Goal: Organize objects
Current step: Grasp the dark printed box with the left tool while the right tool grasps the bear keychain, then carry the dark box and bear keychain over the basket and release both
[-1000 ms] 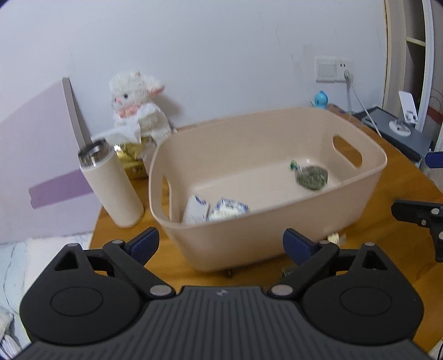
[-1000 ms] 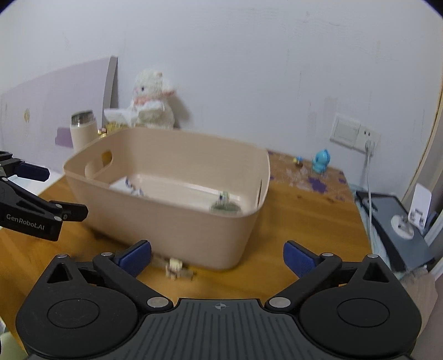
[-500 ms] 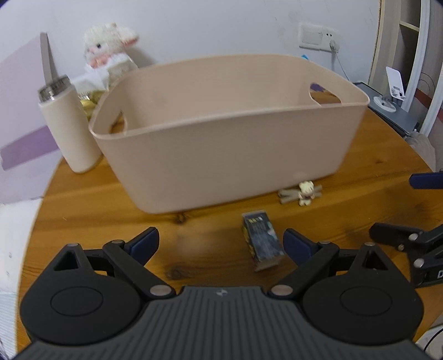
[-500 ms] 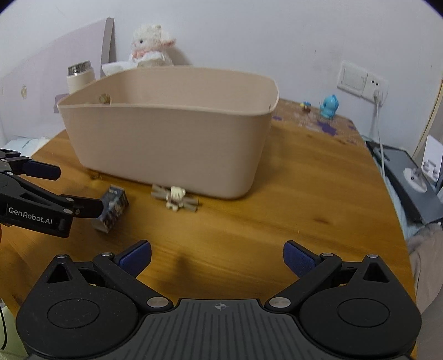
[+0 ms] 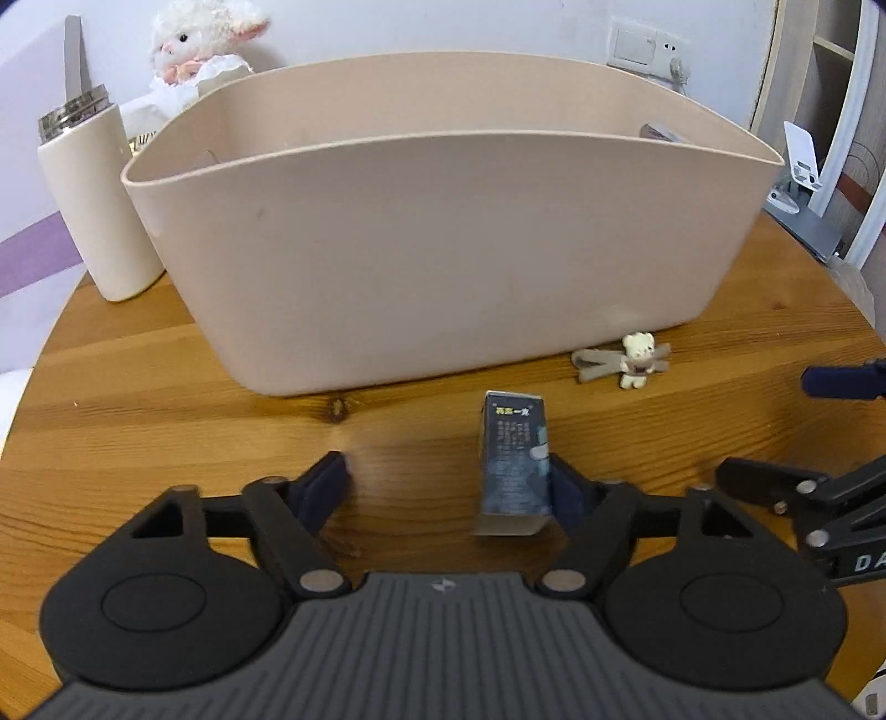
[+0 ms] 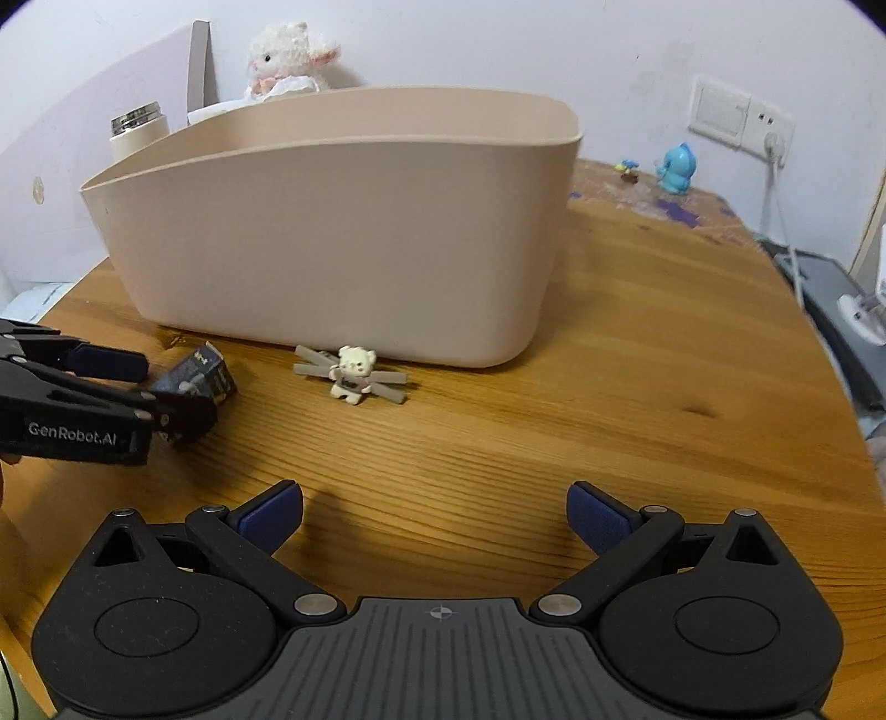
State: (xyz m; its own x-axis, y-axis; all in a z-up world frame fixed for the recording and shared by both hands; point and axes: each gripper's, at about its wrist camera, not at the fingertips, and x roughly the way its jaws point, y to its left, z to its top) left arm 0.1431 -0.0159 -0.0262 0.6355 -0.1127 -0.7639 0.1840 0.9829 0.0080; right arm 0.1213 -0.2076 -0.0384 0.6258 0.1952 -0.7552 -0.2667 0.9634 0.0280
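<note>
1. The small dark carton lies on the bench in front of the tub's long side, toward the near edge, with its printed face up and one end pointing at the tub.
2. The left gripper is low over the bench with its jaws apart around the carton. The right-side pad sits at or against the carton's flank, while the other pad stands well clear across bare wood.
3. To do this step well, I judge the gripper should shift toward its right until the carton sits midway between the pads. It should then close squarely on the two long flanks. A close from the present offset would likely drag or twist the light carton.
4. The bear clip lies just beside the tub's foot, near the carton but apart from it. It looks like the next piece to collect.
5. The right gripper hovers over bare bench near the front edge, jaws wide apart and holding nothing.
6. The beige tub stands mid-bench. Both views look at its outer wall from low down, so its floor and contents are hidden.
7. A cream flask stands at the tub's left end, with a plush lamb behind it against the wall.
</note>
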